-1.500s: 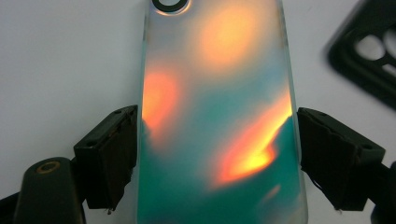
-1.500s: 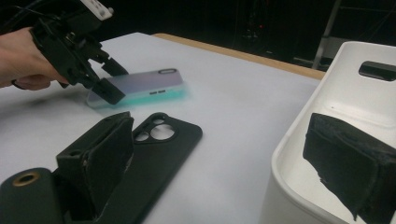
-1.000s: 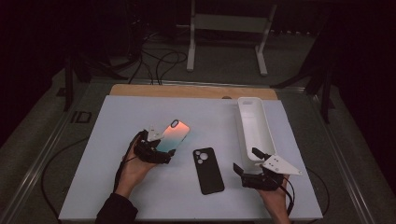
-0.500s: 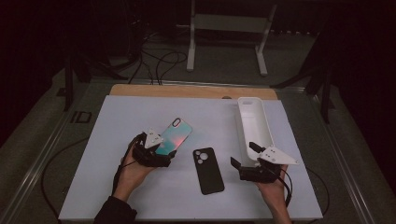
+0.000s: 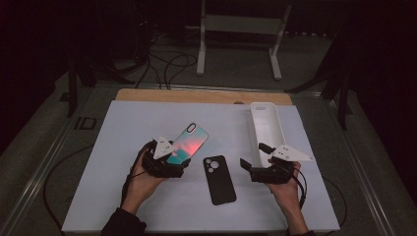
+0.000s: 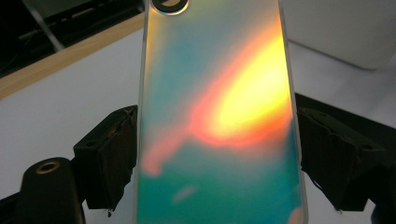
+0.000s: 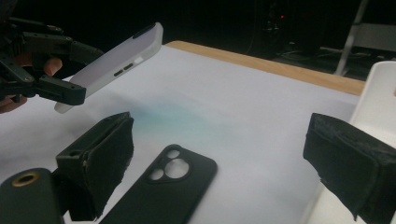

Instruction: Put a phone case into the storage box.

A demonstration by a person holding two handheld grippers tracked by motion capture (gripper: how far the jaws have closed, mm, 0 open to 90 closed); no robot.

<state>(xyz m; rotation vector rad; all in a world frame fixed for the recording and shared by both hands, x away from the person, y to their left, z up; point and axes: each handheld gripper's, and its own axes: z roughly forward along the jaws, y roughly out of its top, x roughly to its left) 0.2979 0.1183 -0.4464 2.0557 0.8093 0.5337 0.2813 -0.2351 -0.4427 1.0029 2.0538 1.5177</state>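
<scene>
- On the white table (image 5: 123,196), left of centre, I am seeing the left gripper (image 5: 169,164) holding the phone (image 5: 187,145); its jaws are closing on the phone's two long edges near the bottom end.
- I am reading the phone as lifted and tilted: in the right gripper view its pale side edge with buttons is hanging above the table, top end highest.
- Left gripper view: the phone's shiny back (image 6: 219,121) is glowing teal, orange and yellow between the jaws, both pads touching it; the camera ring is sitting at the top edge.
- I am seeing the right gripper (image 5: 253,169) resting low on the right side, jaws spread wide and gripping nothing.
- Right gripper view: the black case (image 7: 163,186) is lying flat on the table between the wide jaws of the right gripper (image 7: 219,172), camera cut-out facing up, touching neither pad as far as I can tell.
- High view: the black case (image 5: 220,179) is lying between the two grippers, just beside the right one.
- I am noting a white tray (image 5: 265,125) standing beyond the right gripper, near the wooden strip (image 5: 201,96) at the far edge.
</scene>
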